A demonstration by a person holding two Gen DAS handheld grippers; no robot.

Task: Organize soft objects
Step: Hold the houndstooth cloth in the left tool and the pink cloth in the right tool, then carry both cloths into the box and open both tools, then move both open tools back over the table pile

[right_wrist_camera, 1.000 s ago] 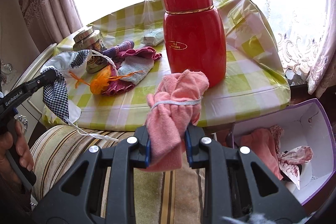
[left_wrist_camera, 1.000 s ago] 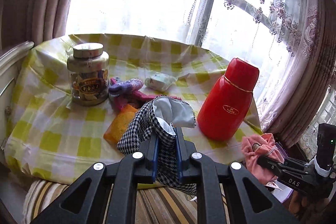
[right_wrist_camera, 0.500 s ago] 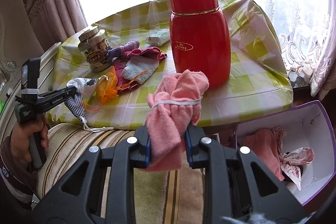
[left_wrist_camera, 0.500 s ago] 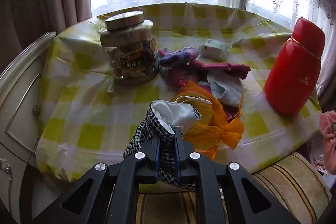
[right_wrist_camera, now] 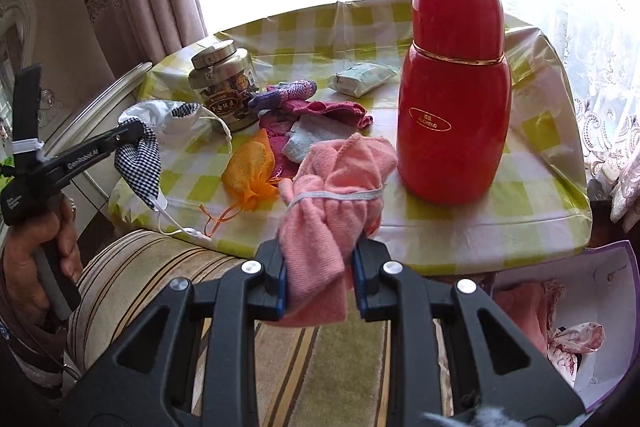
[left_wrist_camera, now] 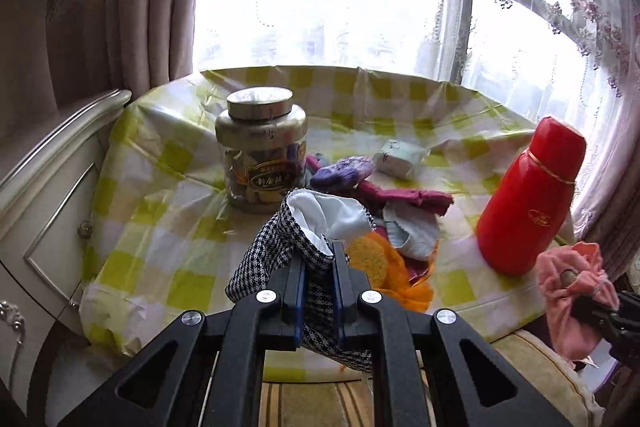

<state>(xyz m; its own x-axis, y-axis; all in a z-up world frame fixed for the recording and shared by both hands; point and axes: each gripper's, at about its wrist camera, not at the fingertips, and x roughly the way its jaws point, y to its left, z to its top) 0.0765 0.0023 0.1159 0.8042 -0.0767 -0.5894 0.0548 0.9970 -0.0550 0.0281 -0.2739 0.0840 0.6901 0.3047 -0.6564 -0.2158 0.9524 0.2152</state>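
Both fingers loaded, box waiting low right.
Left fingers pinching checked pouch above worktop edge; right fingers pinching pink cloth. Best kept clamped, swung clear of flask, released over box.

A bright window with flowered lace curtains lights the yellow-checked bench. A cream carved cabinet stands beside it, near a striped cushion.
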